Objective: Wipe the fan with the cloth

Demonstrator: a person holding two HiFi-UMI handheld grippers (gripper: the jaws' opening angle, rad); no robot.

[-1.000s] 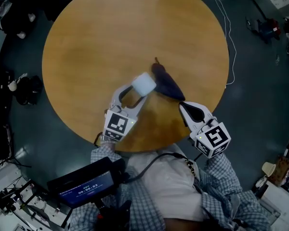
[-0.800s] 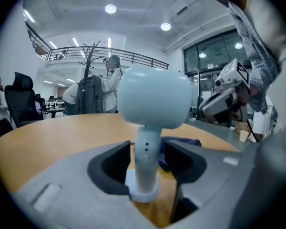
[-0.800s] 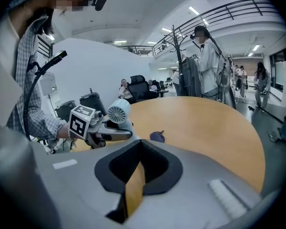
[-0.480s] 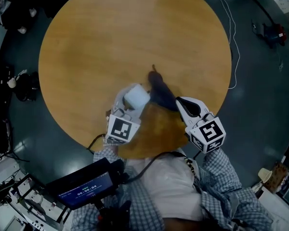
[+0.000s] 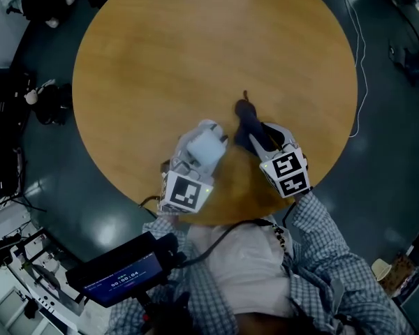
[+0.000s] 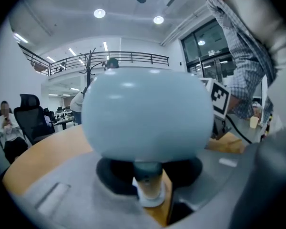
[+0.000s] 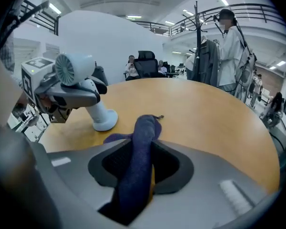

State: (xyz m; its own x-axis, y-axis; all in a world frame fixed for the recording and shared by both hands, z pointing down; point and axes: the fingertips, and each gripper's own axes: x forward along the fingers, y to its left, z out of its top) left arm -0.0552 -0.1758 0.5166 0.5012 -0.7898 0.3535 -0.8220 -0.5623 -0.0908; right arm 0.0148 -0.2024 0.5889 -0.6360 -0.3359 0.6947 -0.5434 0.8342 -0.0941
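Nearest the person, checked sleeves (image 5: 321, 250) lead out to the two marker cubes at the bench's near edge. The left tongs (image 5: 215, 131) have just closed and now clamp the stem of the fan (image 6: 148, 113), below its pale, rounded head. In the right gripper view the fan's round base (image 7: 105, 120) sits on the bench (image 5: 195, 47) and the stem leans a little.

Just right of the fan, the right tongs (image 5: 260, 137) point steeply down at the cloth (image 7: 145, 128). Their jaws have just been opening, and they stand partly apart. A raised fold of the dark blue cloth runs up between them. I cannot tell whether the pads press on it. The rest of the cloth lies on the wood just beyond the tongs' tips, ending in a small dark tail (image 5: 246, 95).

Beyond that the round wooden bench stretches away. A white cable (image 5: 359, 82) trails on the dark floor past its right rim.
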